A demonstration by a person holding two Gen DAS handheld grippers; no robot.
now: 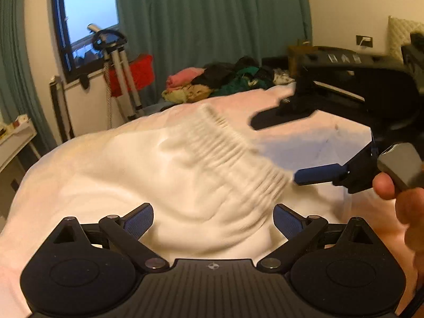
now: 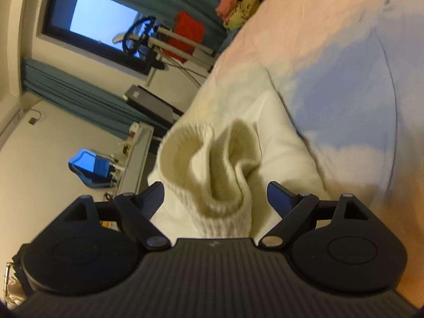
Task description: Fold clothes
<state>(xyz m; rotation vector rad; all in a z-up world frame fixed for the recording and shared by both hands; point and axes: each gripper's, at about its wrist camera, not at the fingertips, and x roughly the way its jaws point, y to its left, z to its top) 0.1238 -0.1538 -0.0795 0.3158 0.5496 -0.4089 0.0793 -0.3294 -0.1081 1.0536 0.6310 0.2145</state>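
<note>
Both claws are spread wide: left claw (image 1: 213,221) hovers over the cream sweater (image 1: 164,175) lying on the bed (image 1: 318,137), right claw (image 2: 215,198) straddles its ribbed cuff (image 2: 212,175) without pinching it. Clothes pile (image 1: 225,82) sits behind.

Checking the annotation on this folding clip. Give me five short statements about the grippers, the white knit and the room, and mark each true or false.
1. The left gripper is open. True.
2. The white knit garment lies on the bed. True.
3. The right gripper is clamped shut on the ribbed cuff. False: its fingers stand apart, with the cuff between them.
4. The pile of clothes at the far end of the bed is all white. False: it shows pink, yellow, green and black.
5. The curtains are teal. True.
</note>
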